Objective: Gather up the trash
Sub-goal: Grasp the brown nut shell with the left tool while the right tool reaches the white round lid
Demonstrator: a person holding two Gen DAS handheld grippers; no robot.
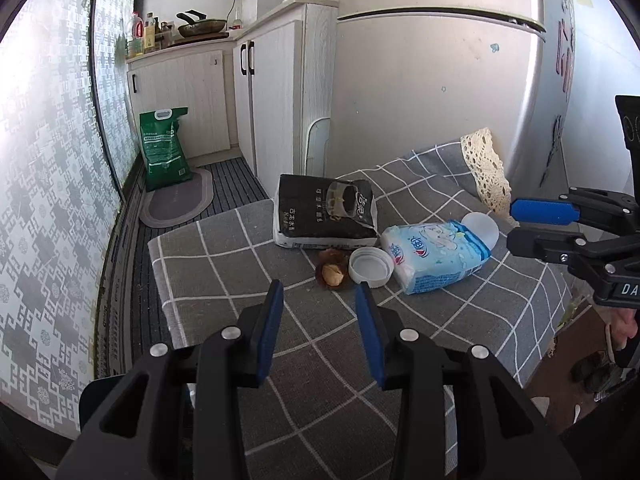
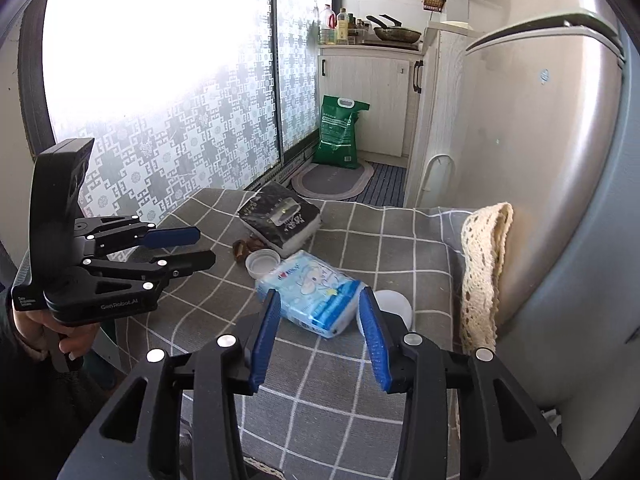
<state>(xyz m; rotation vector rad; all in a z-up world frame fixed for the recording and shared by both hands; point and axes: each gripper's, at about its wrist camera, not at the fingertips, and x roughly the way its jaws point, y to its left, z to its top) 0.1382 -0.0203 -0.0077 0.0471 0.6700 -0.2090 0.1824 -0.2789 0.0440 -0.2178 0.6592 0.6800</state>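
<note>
The left gripper (image 1: 319, 294) hovers level over the checked tablecloth (image 1: 224, 256), jaws spread, aimed at a brown nut-like scrap (image 1: 331, 274) beside a white cap (image 1: 370, 269). The right gripper (image 2: 320, 304), also spread, faces the blue tissue pack (image 2: 312, 296), whose crumpled wrapper lies between its fingertips without touching.

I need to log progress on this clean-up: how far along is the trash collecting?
Nothing looks collected yet. The white cap, the brown husk scrap, the blue tissue pack and the black tissue pack all lie on the checked cloth. Nothing is in hand: the left gripper and right gripper are both open, the right one nearing the blue pack. All pickups remain.
</note>
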